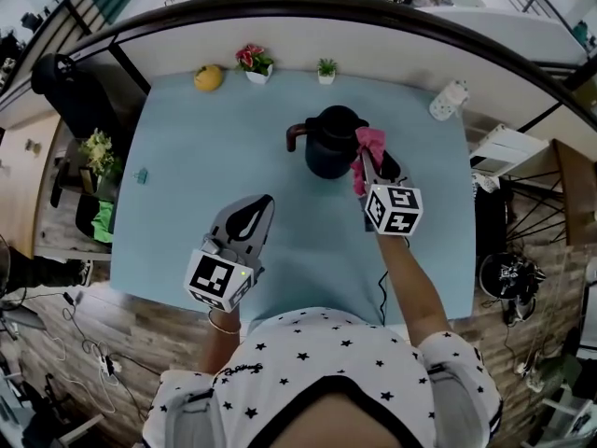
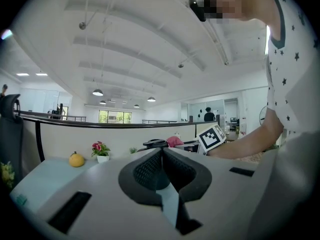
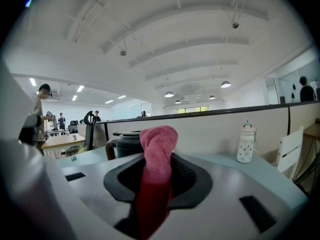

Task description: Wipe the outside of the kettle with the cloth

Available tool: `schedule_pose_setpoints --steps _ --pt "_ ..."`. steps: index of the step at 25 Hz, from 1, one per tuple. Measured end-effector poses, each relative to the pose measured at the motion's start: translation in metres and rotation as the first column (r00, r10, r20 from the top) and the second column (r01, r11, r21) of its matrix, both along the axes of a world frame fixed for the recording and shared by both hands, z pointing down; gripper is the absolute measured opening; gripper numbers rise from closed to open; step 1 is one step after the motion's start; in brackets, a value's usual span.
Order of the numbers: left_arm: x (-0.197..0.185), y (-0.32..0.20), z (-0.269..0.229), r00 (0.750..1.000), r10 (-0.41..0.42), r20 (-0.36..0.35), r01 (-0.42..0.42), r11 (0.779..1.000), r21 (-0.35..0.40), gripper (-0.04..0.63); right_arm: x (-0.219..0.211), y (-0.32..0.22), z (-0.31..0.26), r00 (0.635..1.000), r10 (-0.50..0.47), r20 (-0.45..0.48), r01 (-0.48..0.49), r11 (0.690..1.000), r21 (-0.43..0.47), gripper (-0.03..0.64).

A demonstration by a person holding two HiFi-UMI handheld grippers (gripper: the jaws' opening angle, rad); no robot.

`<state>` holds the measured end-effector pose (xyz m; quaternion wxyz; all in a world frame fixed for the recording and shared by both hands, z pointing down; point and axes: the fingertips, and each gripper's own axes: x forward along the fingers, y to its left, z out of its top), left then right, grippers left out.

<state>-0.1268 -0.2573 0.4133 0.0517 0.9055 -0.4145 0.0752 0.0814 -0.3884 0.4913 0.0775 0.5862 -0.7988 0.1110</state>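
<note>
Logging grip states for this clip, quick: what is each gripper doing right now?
Left gripper: shut, holding nothing.
Right gripper: shut on the pink cloth.

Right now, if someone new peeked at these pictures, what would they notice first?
Probably the bright pink cloth pinched in the right tool, right up by the right side of the dark kettle in the middle of the pale blue table. After that, the left tool, shut and empty, nearer the person, and the yellow fruit and small flower pot along the table's far edge.
</note>
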Motion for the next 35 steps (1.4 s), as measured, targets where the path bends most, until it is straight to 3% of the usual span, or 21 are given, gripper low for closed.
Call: schedule_pose_setpoints --steps 6,12,21,27,35 --pt "-0.004 0.001 0.002 1.0 0.017 -0.01 -0.017 1.0 -0.004 0.031 -0.06 0.031 -0.019 0.992 -0.129 -0.003 0.129 0.99 0.055 0.109" --pt "-0.023 0.001 0.0 1.0 0.018 -0.012 -0.018 1.0 -0.001 0.031 -0.132 0.041 0.009 0.974 -0.226 0.029 0.226 0.974 -0.024 0.109" --pt "-0.056 0.0 0.011 0.999 0.029 -0.022 -0.029 0.999 -0.037 0.031 -0.145 0.018 0.052 0.984 -0.087 0.155 0.117 0.974 -0.196 0.109" --pt "-0.059 -0.006 0.011 0.998 0.06 -0.021 -0.061 0.997 -0.039 0.031 -0.126 0.015 0.058 0.982 0.011 0.189 0.032 0.974 -0.226 0.109" --pt "-0.045 -0.007 0.012 0.998 0.057 -0.02 -0.058 0.998 -0.032 0.031 -0.102 0.024 0.054 0.98 0.013 0.2 0.033 0.974 -0.224 0.109"
